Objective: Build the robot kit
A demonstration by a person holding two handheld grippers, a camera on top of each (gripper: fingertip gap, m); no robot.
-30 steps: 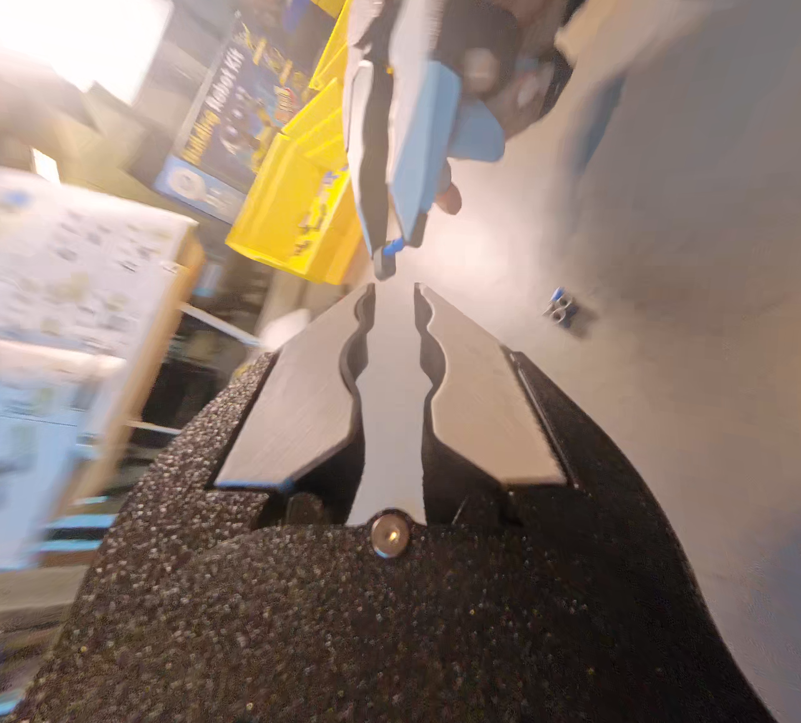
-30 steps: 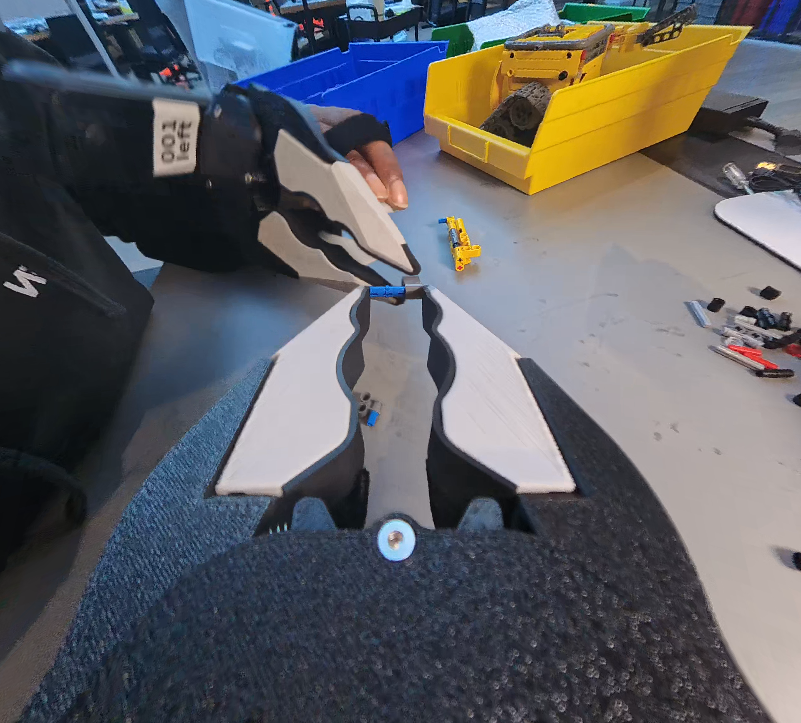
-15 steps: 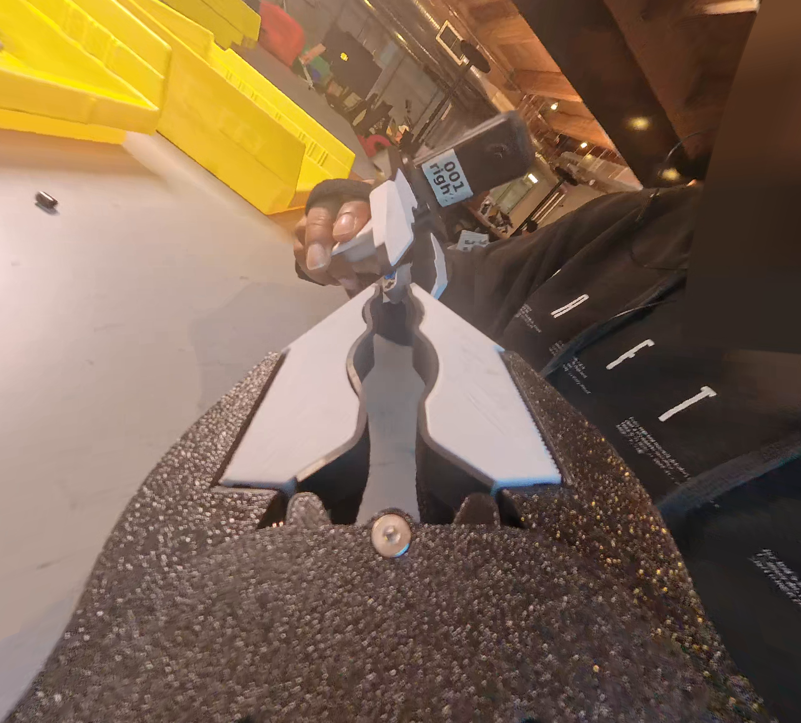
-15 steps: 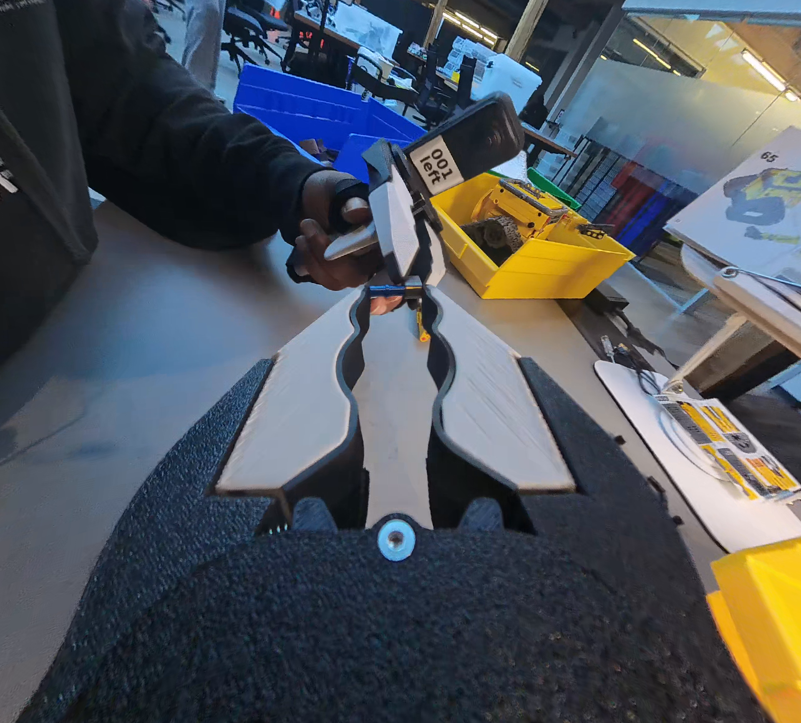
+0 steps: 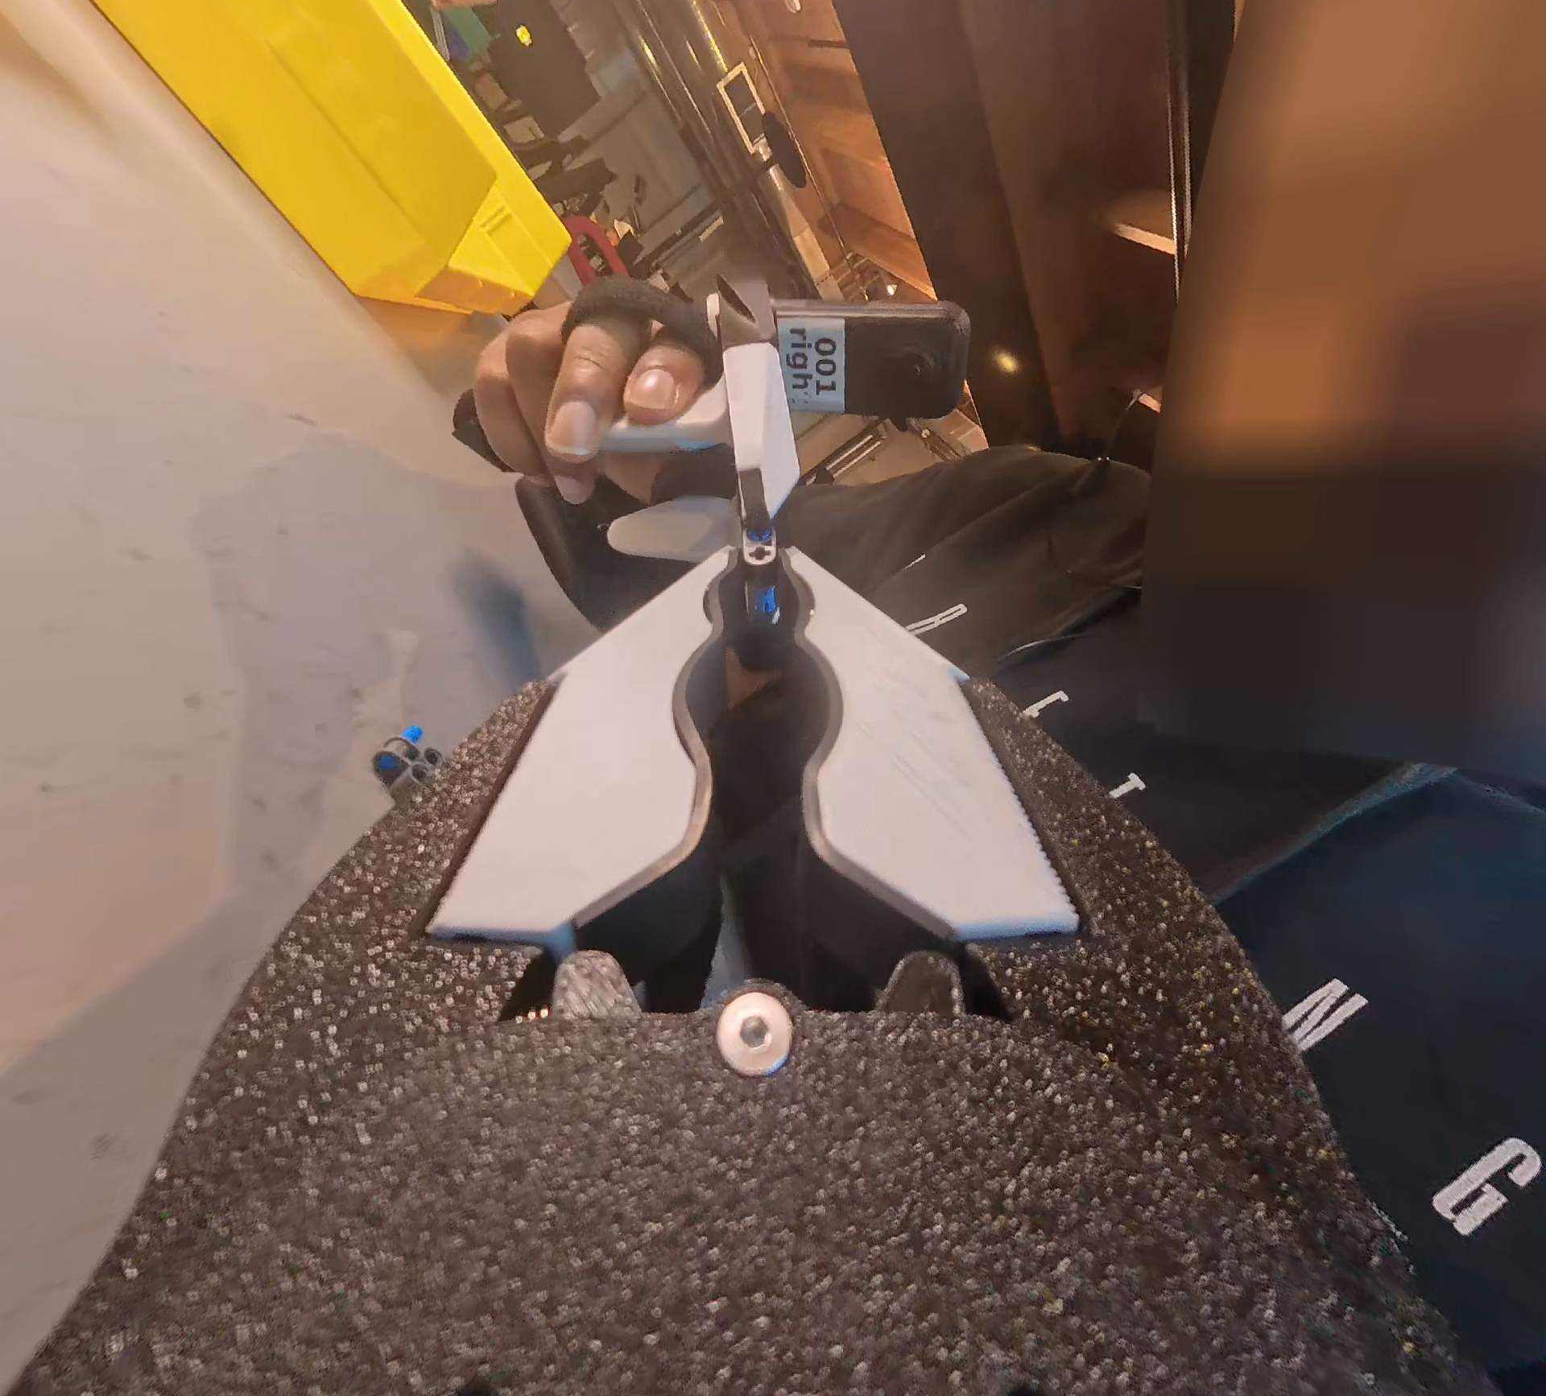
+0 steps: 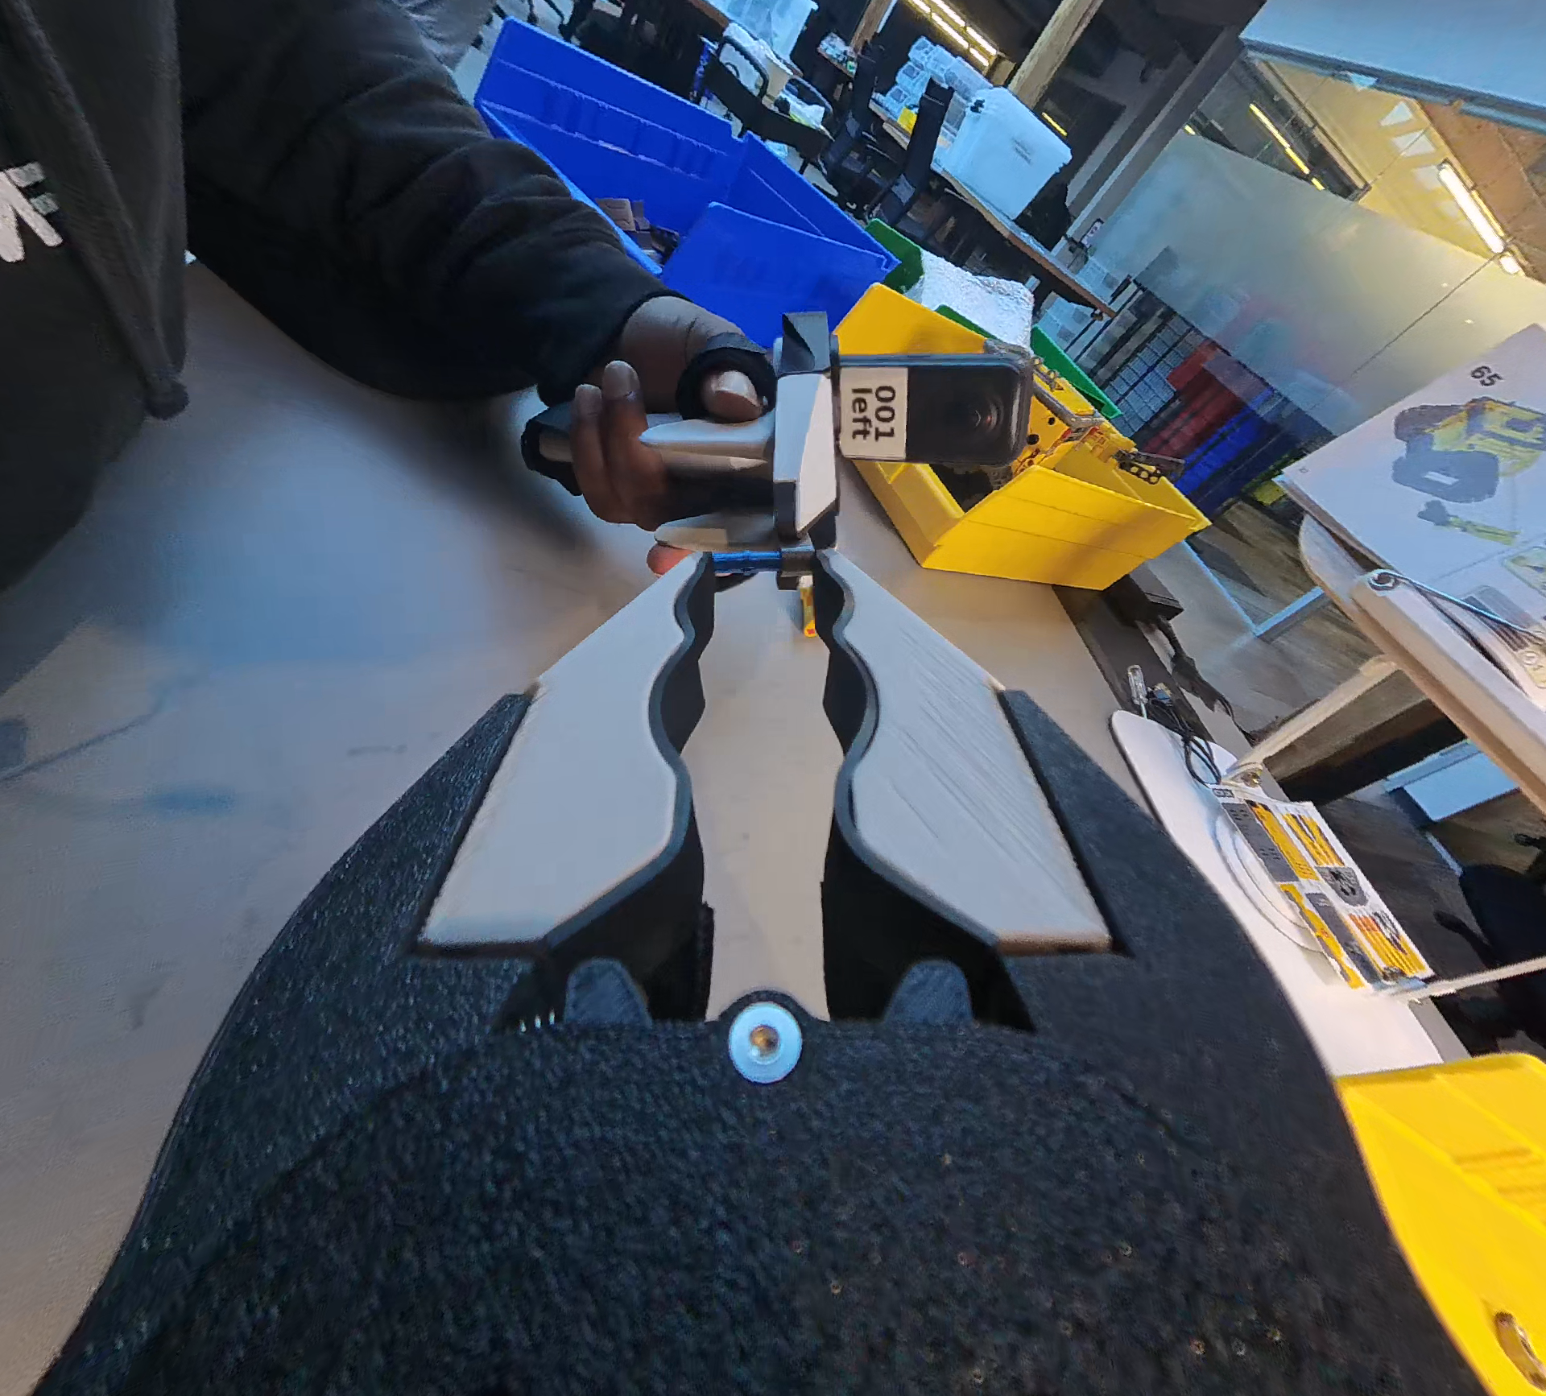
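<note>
The grey table (image 6: pixel 276 653) carries two blue bins (image 6: pixel 669 185) at the far side, a yellow bin (image 6: pixel 1046 519) holding a yellow vehicle model, and a second yellow bin (image 6: pixel 1456 1205) at the near right corner. A printed instruction booklet (image 6: pixel 1439 469) stands on a holder at the right, and a white pad (image 6: pixel 1213 837) bearing a printed sticker lies below it. The left tool (image 5: pixel 757 561) and right tool (image 6: pixel 765 570) meet tip to tip above the table, each with a white lettered label on its camera. Both are clenched on one small blue pin piece (image 6: pixel 744 563), with a dark end fitting. One small cluster of black and blue parts (image 5: pixel 406 758) lies on the table beside the left tool.
</note>
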